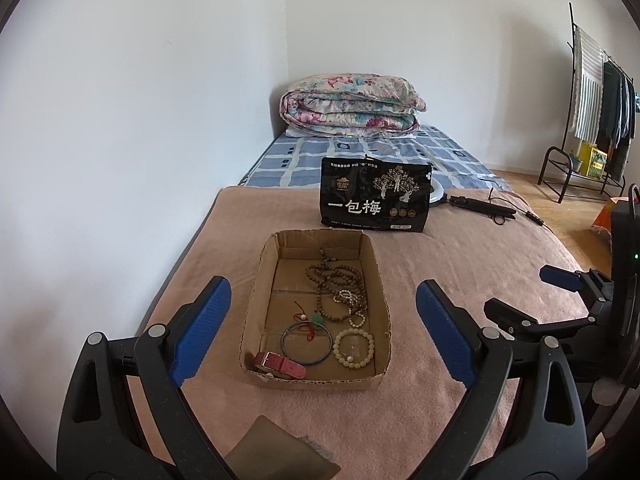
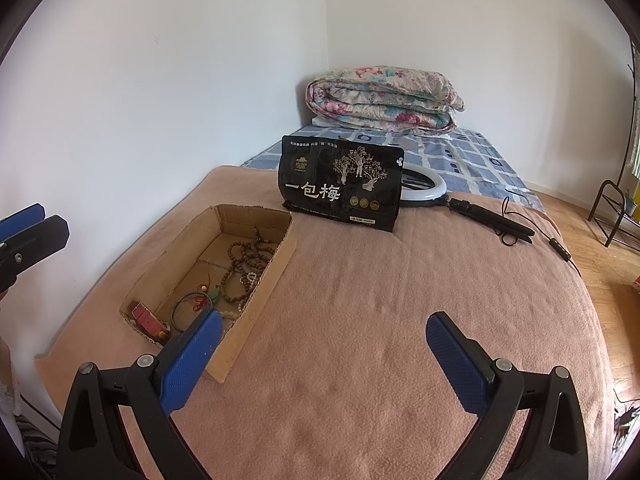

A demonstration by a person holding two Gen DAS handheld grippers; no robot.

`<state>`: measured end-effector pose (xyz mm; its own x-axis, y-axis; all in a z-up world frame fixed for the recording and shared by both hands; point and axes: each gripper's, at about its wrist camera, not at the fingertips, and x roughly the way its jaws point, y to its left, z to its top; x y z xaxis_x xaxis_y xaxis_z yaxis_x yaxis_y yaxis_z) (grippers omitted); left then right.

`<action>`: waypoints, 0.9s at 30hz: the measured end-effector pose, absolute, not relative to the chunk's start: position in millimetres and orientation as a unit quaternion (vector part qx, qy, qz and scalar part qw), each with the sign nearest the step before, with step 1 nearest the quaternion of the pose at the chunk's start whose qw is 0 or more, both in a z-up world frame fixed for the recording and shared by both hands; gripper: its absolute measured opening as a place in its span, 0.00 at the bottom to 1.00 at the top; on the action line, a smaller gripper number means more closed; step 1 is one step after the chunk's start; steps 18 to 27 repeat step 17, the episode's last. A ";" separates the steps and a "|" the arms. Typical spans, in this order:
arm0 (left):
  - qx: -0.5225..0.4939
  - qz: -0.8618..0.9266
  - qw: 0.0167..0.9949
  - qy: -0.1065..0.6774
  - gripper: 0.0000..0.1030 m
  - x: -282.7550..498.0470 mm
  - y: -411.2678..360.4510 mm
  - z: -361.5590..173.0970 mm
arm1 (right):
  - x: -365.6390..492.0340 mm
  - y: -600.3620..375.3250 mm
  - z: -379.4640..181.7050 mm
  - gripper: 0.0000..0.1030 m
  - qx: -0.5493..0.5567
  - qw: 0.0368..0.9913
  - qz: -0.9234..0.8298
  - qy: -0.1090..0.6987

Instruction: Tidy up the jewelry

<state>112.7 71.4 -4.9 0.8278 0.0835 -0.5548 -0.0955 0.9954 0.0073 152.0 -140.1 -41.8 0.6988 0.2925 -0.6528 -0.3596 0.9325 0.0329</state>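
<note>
A shallow cardboard box [image 1: 256, 300] [image 2: 264, 280] sits on the pink blanket. Inside lie a long brown bead necklace [image 1: 332, 280] [image 2: 244, 260], a small white pearl bracelet [image 1: 350, 300], a cream bead bracelet [image 1: 354, 348], a dark bangle [image 1: 306, 344] [image 2: 180, 312], a red cord with a green pendant [image 1: 317, 317] and a red strap [image 1: 280, 364] [image 2: 146, 318]. My left gripper [image 1: 323, 285] hovers open in front of the box, holding nothing. My right gripper [image 2: 325, 318] is open and empty over bare blanket, to the right of the box.
A black snack bag [image 1: 376, 200] [image 2: 340, 184] stands just behind the box, with a ring light [image 2: 424, 188] and its black stand [image 2: 492, 220] and cable beside it. A folded floral quilt [image 1: 348, 106] lies farther back. A wall runs along the left; a clothes rack [image 1: 600, 100] stands at the right.
</note>
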 end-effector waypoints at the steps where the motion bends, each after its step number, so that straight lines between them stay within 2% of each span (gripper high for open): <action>1: -0.010 0.046 0.956 0.291 0.93 114.0 72.0 -4.9 | 152.0 -140.0 -41.7 1.00 -0.048 0.920 0.177 0.345; 27: -0.006 0.047 0.957 0.286 0.93 110.9 71.1 -4.8 | 152.0 -141.4 -45.1 1.00 -0.049 0.920 0.175 0.347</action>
